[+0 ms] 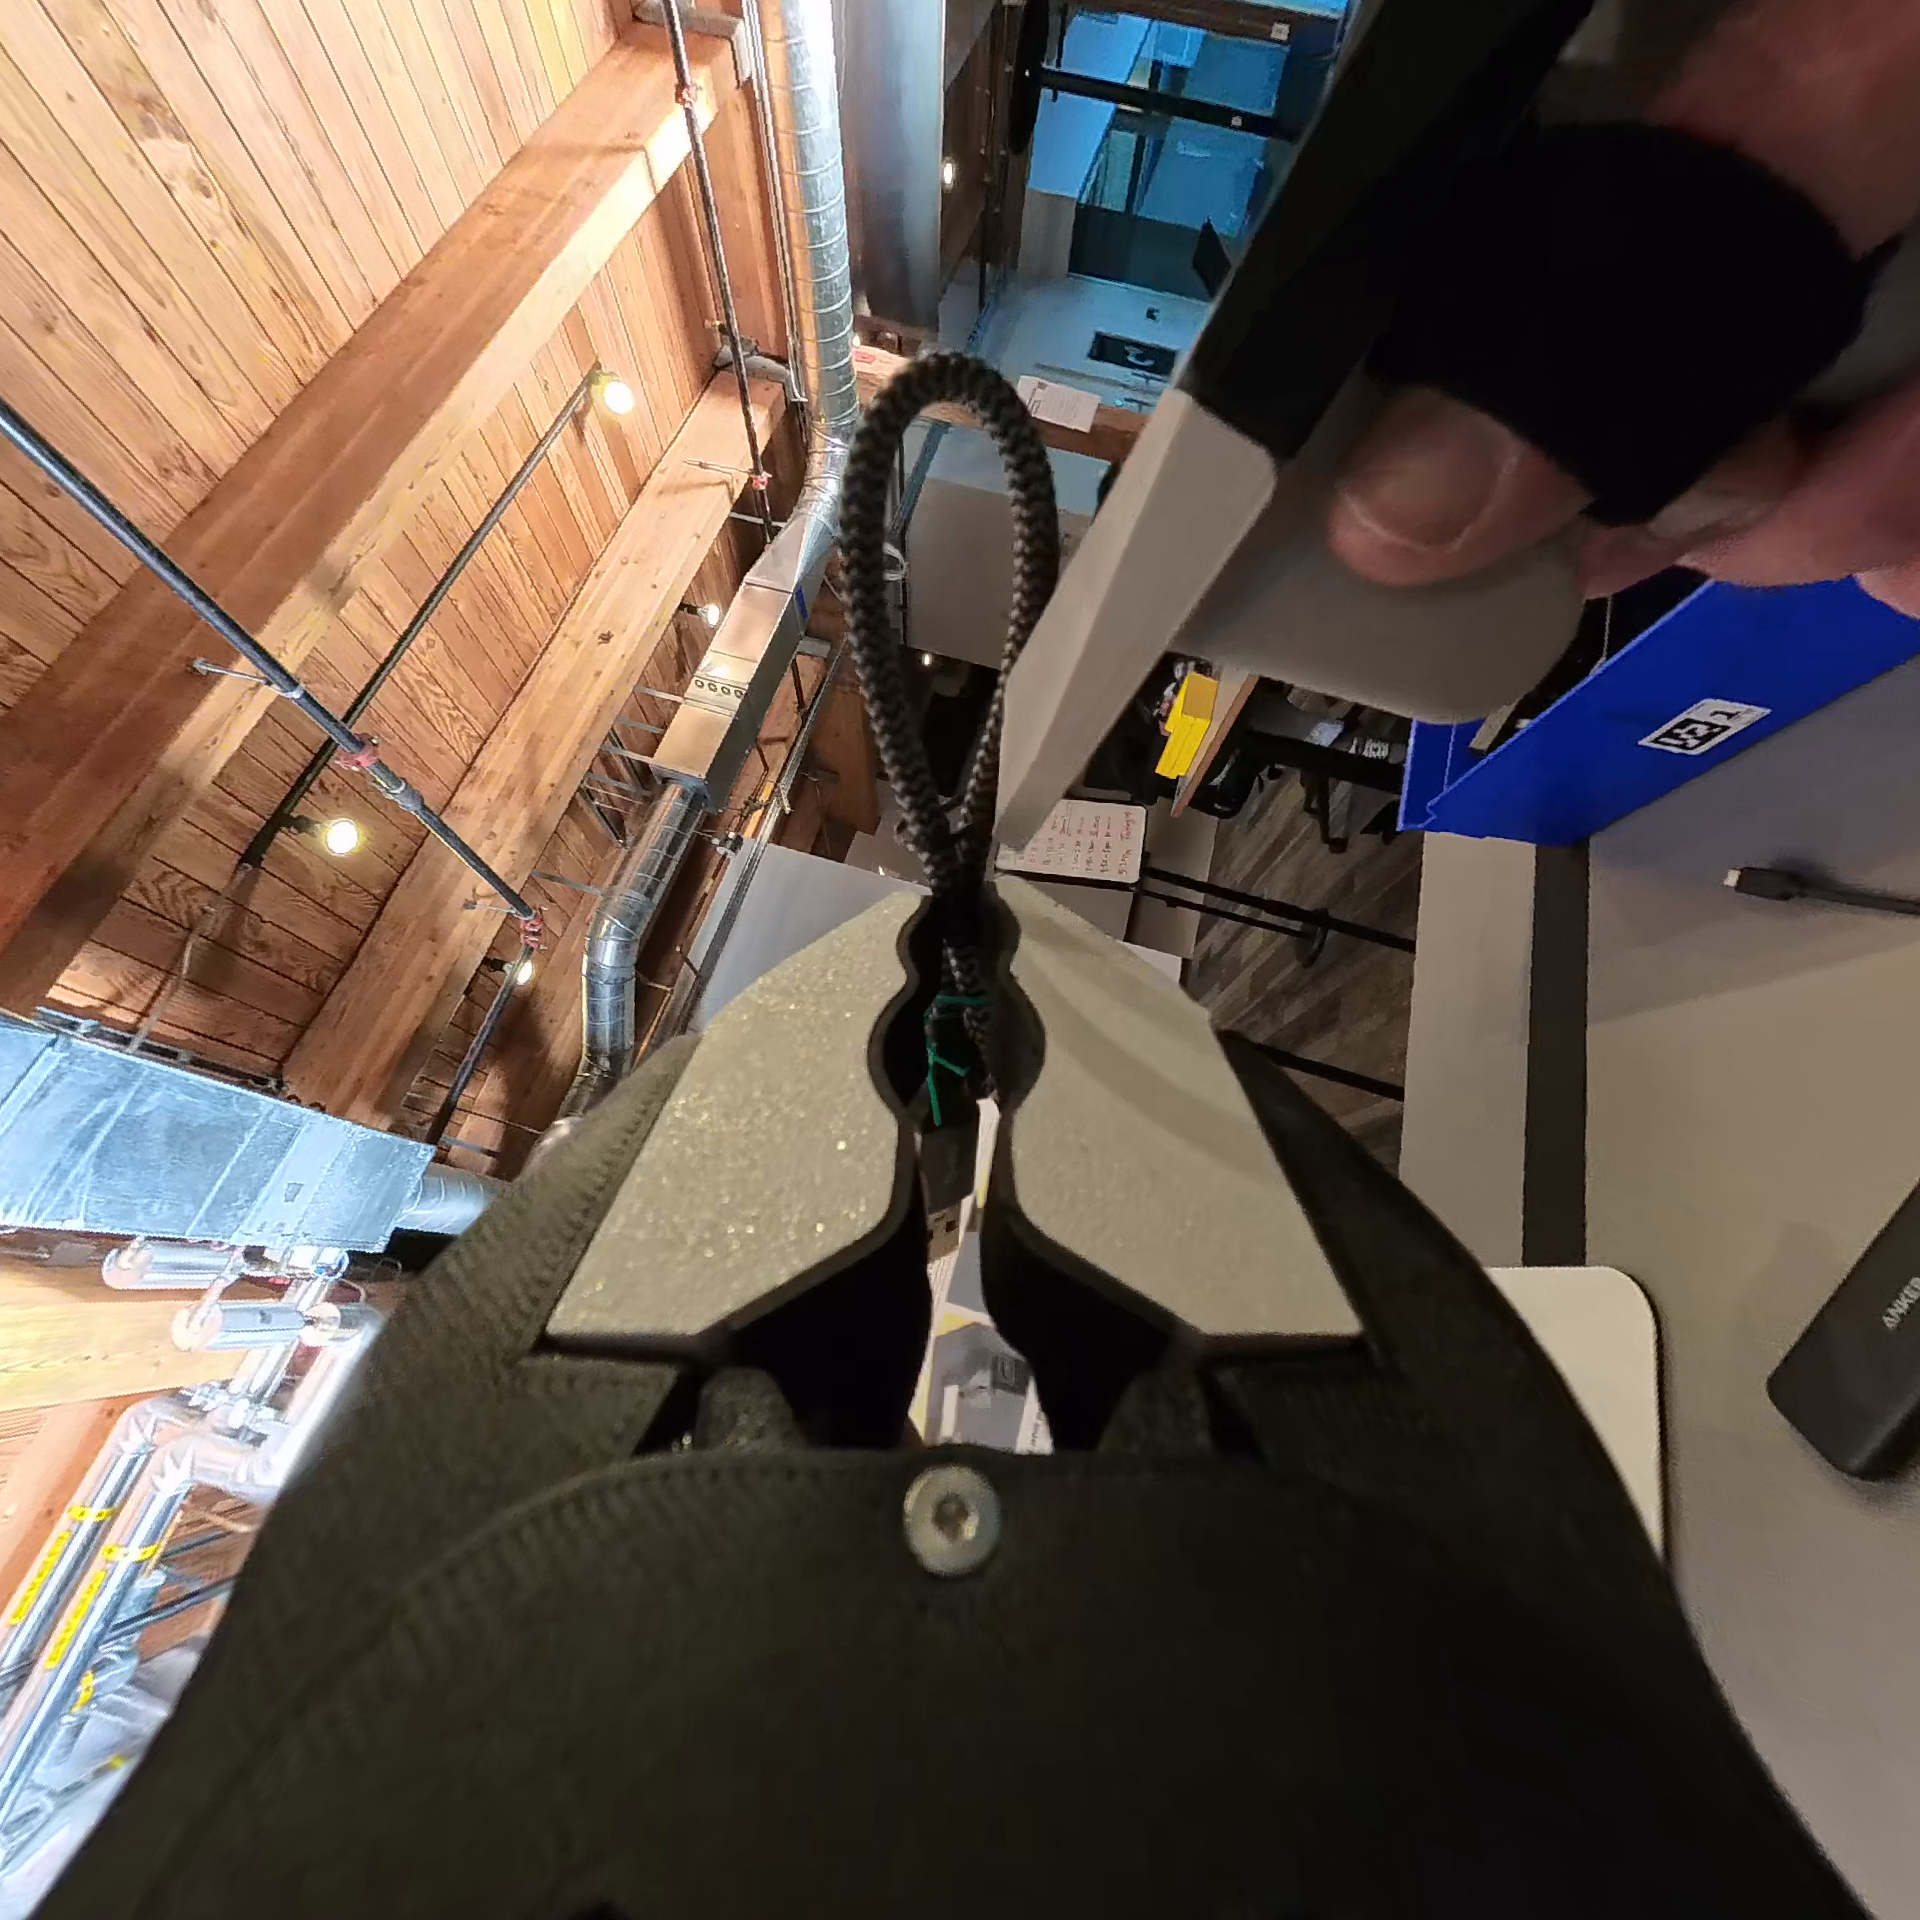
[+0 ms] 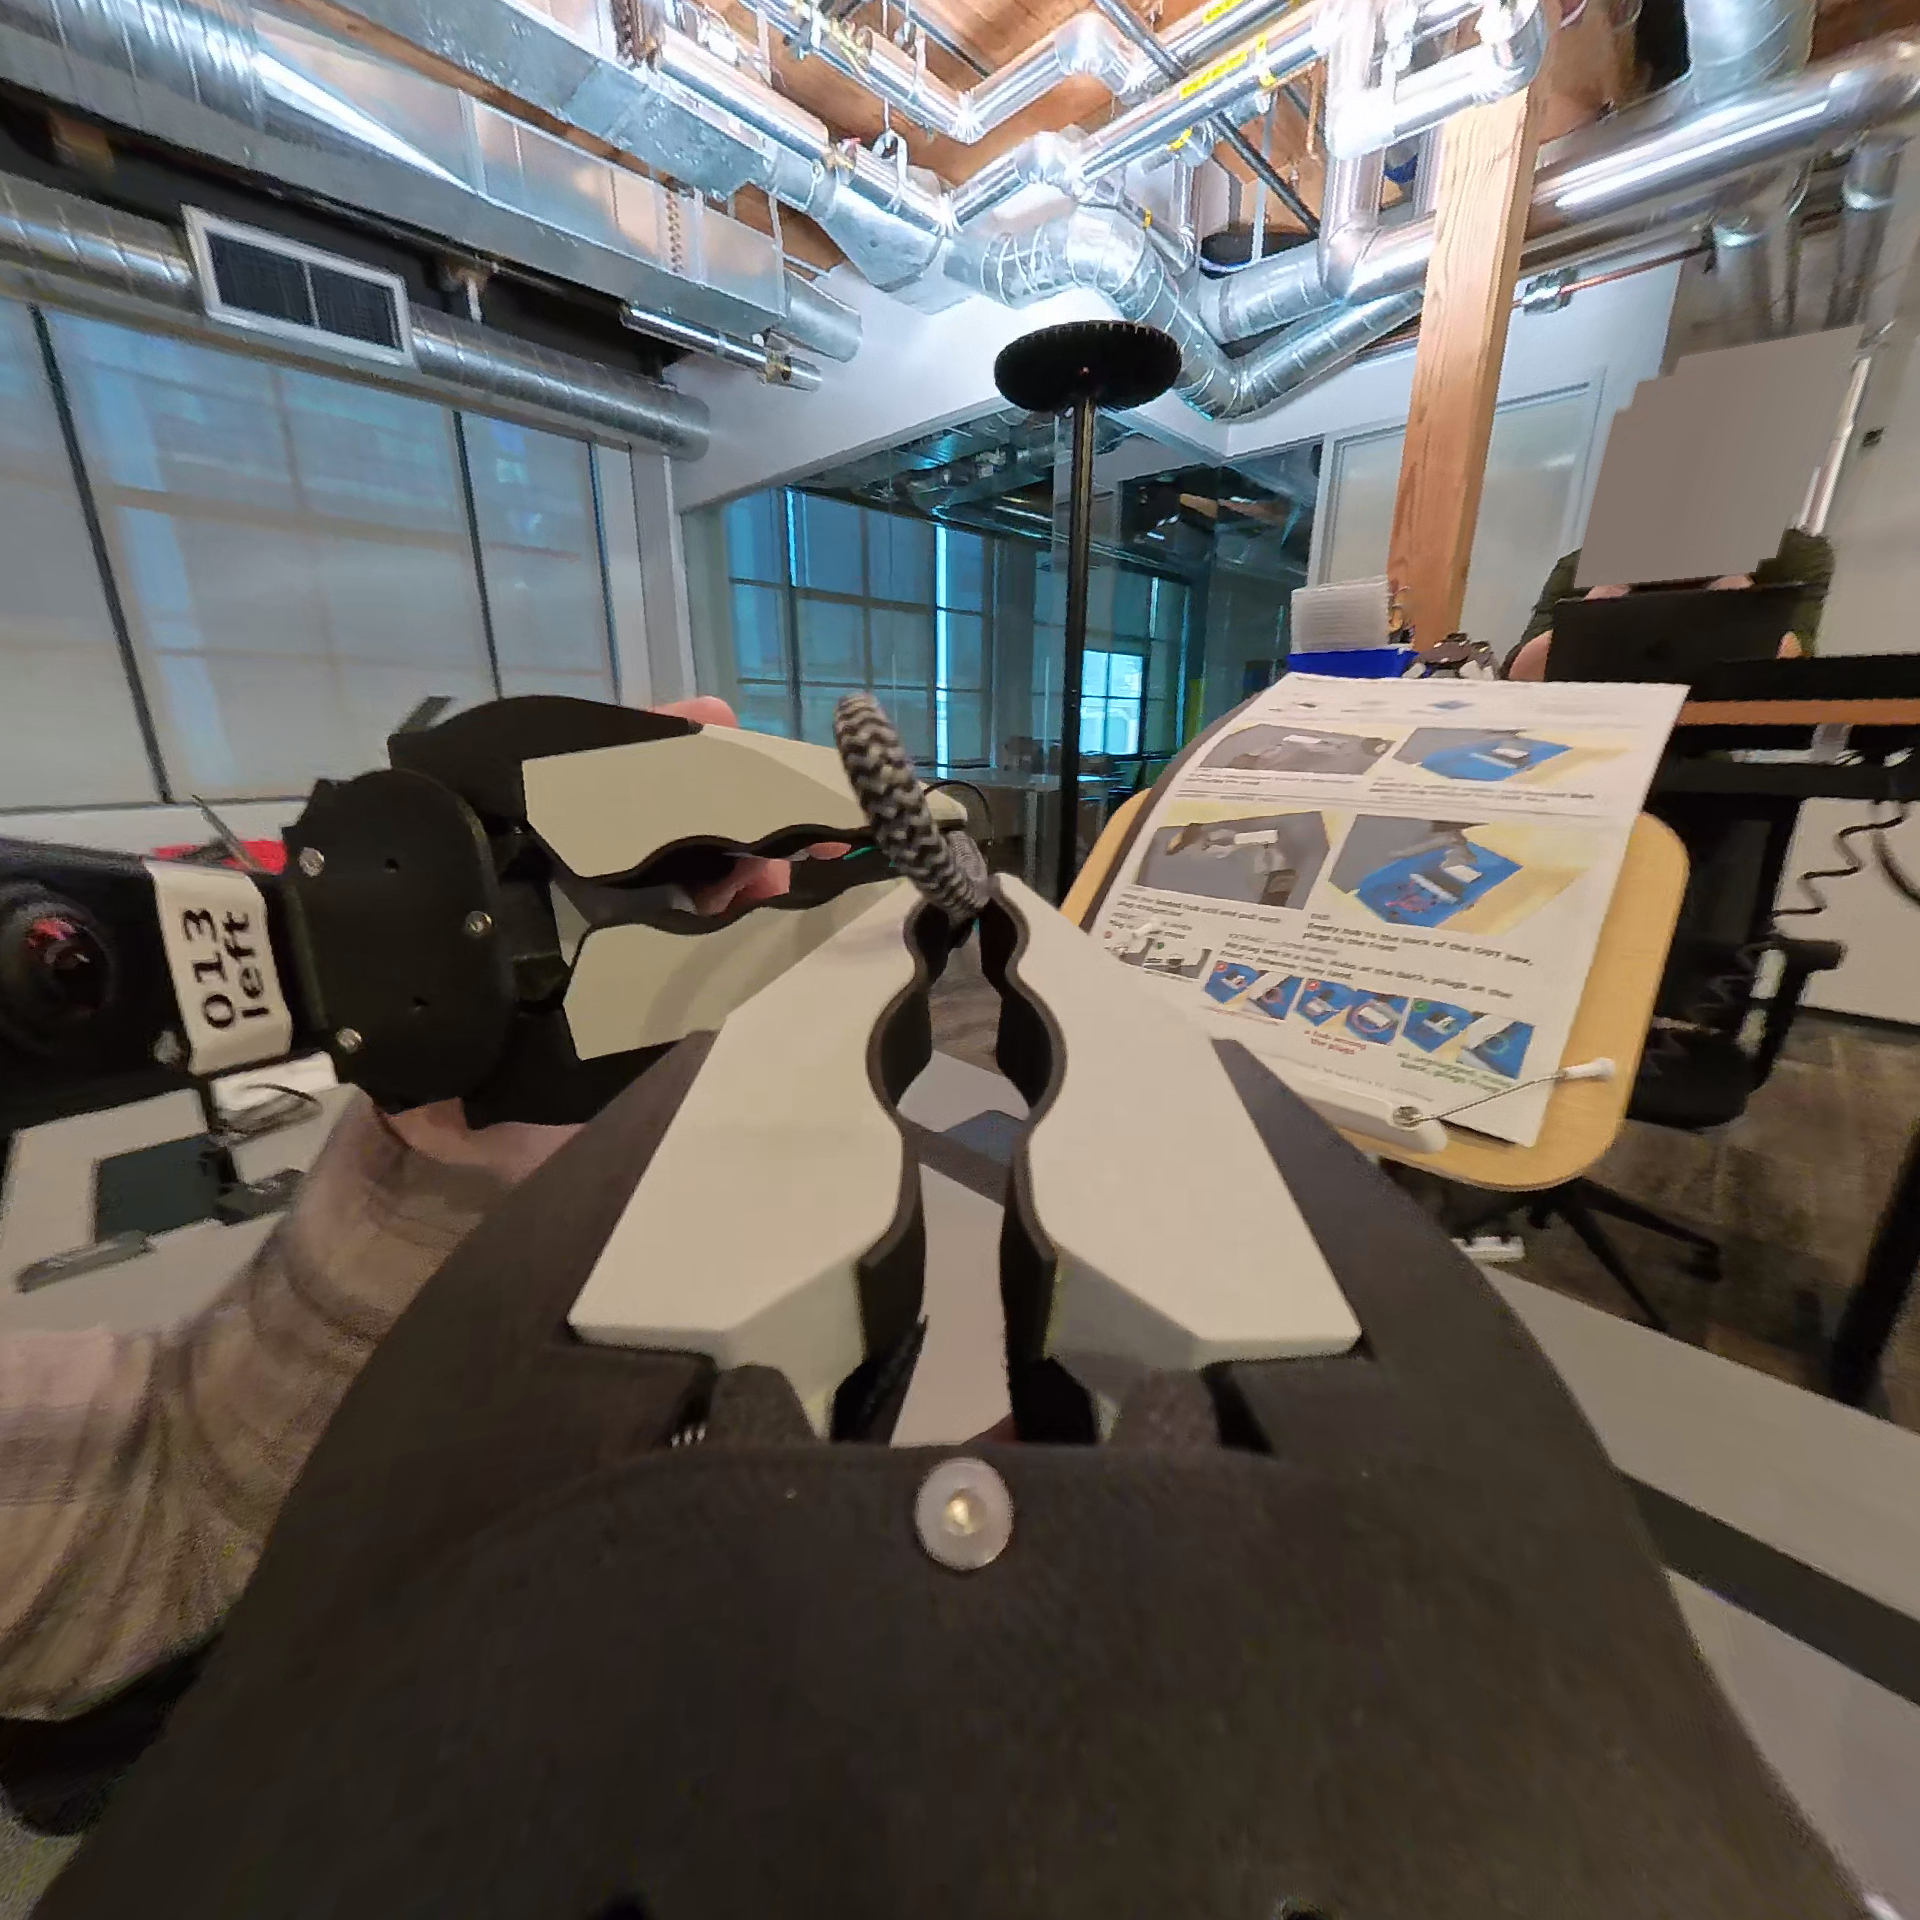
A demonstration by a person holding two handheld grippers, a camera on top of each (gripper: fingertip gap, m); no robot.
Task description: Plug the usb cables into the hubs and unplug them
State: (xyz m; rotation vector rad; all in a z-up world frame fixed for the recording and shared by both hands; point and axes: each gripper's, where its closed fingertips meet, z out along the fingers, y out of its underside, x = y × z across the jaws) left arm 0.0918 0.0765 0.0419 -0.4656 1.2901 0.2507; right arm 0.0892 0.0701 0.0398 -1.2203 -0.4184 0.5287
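A black braided USB cable [image 1: 871,499], bundled into a loop with a green twist tie, sticks out past my left gripper [image 1: 961,906], which is shut on it. Its metal USB plug [image 1: 943,1216] shows between the fingers, pointing back toward the camera. In the right wrist view my right gripper [image 2: 961,920] is shut on the same cable [image 2: 896,792] at its tips, right beside the left gripper [image 2: 883,836]. One grey finger [image 1: 1122,582] of the right gripper shows in the left wrist view, touching the loop. A dark hub [image 1: 1860,1351] lies on the table at the far right.
A blue bin [image 1: 1621,727] stands on the grey table [image 1: 1766,1039], with another black cable [image 1: 1808,888] lying near it. The hub rests on a white mat [image 1: 1579,1351]. A printed instruction sheet [image 2: 1403,883] leans on a wooden stand beyond the table. A person sits at the far right. Left and right tips are no more than a few centimetres apart. Left tips and right tips are each some 35 cm from the dark hub [image 1: 1860,1351].
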